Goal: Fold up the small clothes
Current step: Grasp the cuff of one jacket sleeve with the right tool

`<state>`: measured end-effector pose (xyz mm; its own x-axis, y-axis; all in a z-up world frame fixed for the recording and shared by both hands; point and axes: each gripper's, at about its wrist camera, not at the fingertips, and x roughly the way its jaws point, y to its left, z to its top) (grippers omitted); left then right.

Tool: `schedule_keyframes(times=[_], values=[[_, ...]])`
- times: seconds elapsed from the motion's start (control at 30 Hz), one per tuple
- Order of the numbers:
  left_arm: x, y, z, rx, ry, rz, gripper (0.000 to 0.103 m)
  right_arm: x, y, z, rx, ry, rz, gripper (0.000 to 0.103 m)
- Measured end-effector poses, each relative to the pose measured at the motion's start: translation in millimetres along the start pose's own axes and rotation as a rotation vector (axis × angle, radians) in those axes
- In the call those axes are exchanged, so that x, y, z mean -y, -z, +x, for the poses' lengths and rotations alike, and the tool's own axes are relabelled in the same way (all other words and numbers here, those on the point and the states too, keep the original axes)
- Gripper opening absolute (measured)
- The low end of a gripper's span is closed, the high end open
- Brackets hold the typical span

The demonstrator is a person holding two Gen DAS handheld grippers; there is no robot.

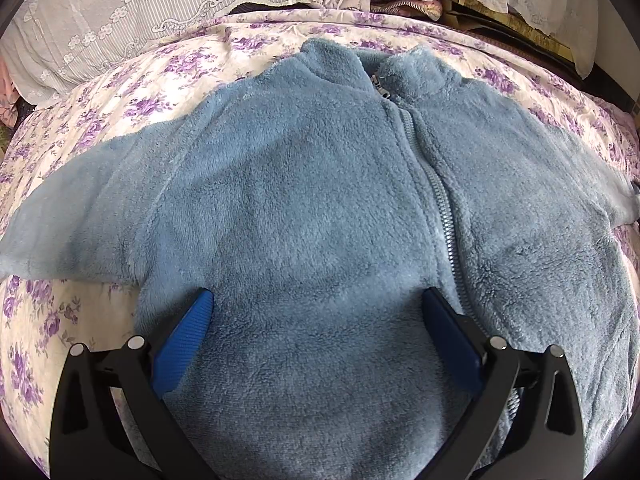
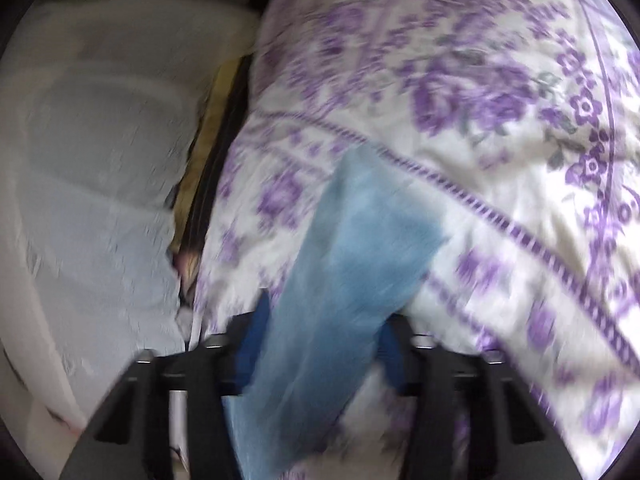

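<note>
A bed spread with a purple-flowered quilt (image 1: 132, 92) lay under both my claws. My left claw (image 1: 318, 304) hung wide open above the lower front of the blue fleece jacket (image 1: 304, 200), zipper (image 1: 440, 208) just right of it, collar far ahead. My right claw (image 2: 320, 340), blurred, had clamped a sleeve (image 2: 360, 248) between its pads. The fold would go best, I judged, with the sleeve carried flat across the chest while my left pinned the body.

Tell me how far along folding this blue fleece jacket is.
Early. Done: jacket lies flat, zipped, on the floral bedspread. In hand: right gripper is shut on a blue sleeve; left gripper hovers open over the body. Left: every fold.
</note>
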<state>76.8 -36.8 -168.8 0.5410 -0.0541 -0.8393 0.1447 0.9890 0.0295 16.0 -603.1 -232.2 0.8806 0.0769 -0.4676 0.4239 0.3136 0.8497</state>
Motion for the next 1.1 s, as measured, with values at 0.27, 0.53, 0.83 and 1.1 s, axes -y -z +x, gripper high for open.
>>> schedule_keyframes(times=[0.27,0.53,0.83,1.1], values=[[-1.1,-1.8,-2.7,0.000,0.004,0.003,0.099,-3.8,4.8,-26.2,0.088,-0.064,-0.081,0.012],[12.3,-16.8,-17.5,-0.023,0.048,0.015,0.099,-0.5,-1.7,-19.7,0.055,0.064,-0.127,0.019],[162.7,-65.3,-28.0,0.037,-0.017,0.317,0.099,15.5,-11.7,-27.7,0.037,-0.090,-0.035,0.029],[188.8,-51.2,16.4,0.023,-0.016,0.281,0.099,1.8,-25.0,1.8,0.006,-0.180,-0.046,0.039]])
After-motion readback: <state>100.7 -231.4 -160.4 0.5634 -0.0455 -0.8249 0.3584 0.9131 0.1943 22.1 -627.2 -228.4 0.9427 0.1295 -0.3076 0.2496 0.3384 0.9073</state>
